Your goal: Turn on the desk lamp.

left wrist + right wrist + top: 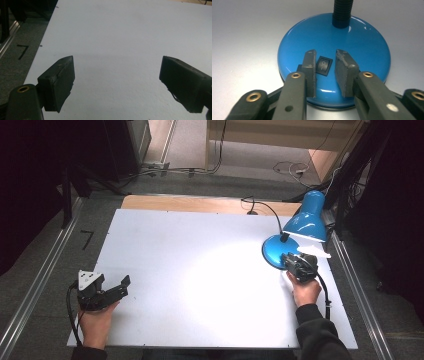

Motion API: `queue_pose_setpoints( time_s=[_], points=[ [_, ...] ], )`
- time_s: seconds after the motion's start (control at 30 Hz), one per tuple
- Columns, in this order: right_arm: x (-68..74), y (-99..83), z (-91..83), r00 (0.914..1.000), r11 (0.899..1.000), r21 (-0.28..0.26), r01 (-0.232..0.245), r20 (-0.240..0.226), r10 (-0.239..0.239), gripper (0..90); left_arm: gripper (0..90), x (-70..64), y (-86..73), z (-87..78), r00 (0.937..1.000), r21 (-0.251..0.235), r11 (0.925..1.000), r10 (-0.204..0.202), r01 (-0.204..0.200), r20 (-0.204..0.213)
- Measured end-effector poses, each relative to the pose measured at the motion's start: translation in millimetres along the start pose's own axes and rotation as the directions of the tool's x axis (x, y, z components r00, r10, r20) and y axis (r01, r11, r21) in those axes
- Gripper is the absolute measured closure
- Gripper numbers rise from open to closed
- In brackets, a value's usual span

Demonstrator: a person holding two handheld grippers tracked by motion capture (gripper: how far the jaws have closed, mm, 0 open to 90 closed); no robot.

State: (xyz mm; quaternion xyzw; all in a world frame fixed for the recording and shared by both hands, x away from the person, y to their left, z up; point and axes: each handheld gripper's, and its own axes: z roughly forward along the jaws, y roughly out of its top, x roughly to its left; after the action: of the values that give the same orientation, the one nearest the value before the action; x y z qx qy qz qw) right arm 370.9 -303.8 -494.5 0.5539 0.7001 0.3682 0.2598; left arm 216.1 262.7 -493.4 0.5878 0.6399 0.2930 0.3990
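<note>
I hold the right gripper (325, 62) over the blue lamp base (367, 47), jaws narrowly apart astride its rocker switch (324, 65) for pressing, while the left gripper (107, 290) rests wide apart, unloaded.

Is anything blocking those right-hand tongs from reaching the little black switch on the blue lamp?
Nothing visible. The right tongs hover directly over the rocker switch on the lamp base, jaws slightly apart on either side of it, with no object in between.

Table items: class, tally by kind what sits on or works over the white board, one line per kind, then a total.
Blue desk lamp: 1
Rocker switch on its base: 1
Hand-held tools: 2, left tool and right tool
Total: 4
</note>
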Motion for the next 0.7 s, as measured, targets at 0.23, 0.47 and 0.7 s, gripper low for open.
queue_pose_setpoints(
  time_s=[0.23, 0.47, 0.7],
  points=[
    [-1.1, 1.6, -4.6, 0.9990, 0.999, -0.012, -0.037, -0.025, 0.037, 45.1, 13.4, 0.3, 0.1, -0.4, 1.0000, 0.000, 1.0000, -0.001, 0.001, 0.000],
    [-0.1, 1.7, -11.3, 0.9982, 0.999, -0.024, -0.049, -0.036, 0.048, 33.8, 13.4, 0.0, 0.3, -0.4, 1.0000, 0.000, 1.0000, 0.000, 0.000, 0.000],
    [-0.4, 0.7, -20.4, 0.9973, 0.998, -0.030, -0.050, -0.055, 0.049, 30.3, 13.4, 0.1, 0.2, -0.2, 1.0000, -0.001, 1.0000, 0.000, 0.000, 0.002]
  ],
)
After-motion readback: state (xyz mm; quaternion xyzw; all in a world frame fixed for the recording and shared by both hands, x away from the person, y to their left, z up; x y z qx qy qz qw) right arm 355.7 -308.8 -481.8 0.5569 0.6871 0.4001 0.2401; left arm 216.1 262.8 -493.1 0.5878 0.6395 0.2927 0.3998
